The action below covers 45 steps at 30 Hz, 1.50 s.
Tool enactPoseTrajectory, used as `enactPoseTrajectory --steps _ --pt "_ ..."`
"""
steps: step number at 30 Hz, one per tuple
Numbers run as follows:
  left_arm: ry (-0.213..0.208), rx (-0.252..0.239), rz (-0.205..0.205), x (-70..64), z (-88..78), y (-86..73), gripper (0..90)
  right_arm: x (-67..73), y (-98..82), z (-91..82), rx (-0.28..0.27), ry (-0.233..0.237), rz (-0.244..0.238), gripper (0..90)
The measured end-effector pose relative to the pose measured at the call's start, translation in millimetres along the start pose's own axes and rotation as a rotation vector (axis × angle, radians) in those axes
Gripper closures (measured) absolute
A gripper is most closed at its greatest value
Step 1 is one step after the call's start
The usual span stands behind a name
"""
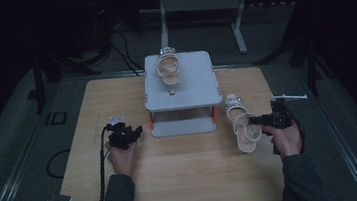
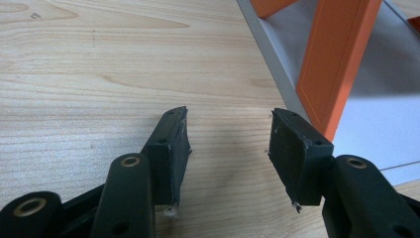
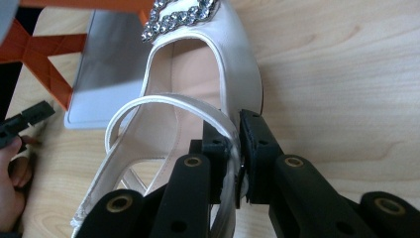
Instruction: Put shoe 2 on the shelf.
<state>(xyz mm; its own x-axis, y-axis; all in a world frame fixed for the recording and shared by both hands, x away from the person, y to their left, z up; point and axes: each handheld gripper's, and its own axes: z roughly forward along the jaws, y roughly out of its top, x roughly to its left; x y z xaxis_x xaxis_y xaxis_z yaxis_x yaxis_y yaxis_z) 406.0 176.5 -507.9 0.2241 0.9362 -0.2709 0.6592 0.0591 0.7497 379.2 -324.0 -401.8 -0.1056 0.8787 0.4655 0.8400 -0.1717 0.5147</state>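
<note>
white strappy sandal (image 3: 198, 74) has its rear strap pinched in the right gripper (image 3: 236, 148); left gripper (image 2: 228, 148) gapes half-wide, empty, over the pale wooden table (image 2: 99, 74).

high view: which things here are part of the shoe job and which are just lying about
In the job:
- sandal on the table, its strap clamped by the right gripper
- second sandal on top of the grey rack
- left gripper, jaws open, nothing between them

Lying about:
- metal frame behind the table
- floor cables
</note>
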Motion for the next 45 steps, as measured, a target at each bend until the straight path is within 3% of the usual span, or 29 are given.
enactPoseTrajectory --steps 27,45 --pt "0.007 -0.002 0.006 -1.2 0.0 -0.4 48.4 30.0 70.6 -15.4 -0.077 0.03 0.021 82.8" --pt "0.01 -0.003 0.007 -1.7 0.1 -0.4 48.3 38.8 96.4 -28.8 -0.104 0.038 0.036 82.9"
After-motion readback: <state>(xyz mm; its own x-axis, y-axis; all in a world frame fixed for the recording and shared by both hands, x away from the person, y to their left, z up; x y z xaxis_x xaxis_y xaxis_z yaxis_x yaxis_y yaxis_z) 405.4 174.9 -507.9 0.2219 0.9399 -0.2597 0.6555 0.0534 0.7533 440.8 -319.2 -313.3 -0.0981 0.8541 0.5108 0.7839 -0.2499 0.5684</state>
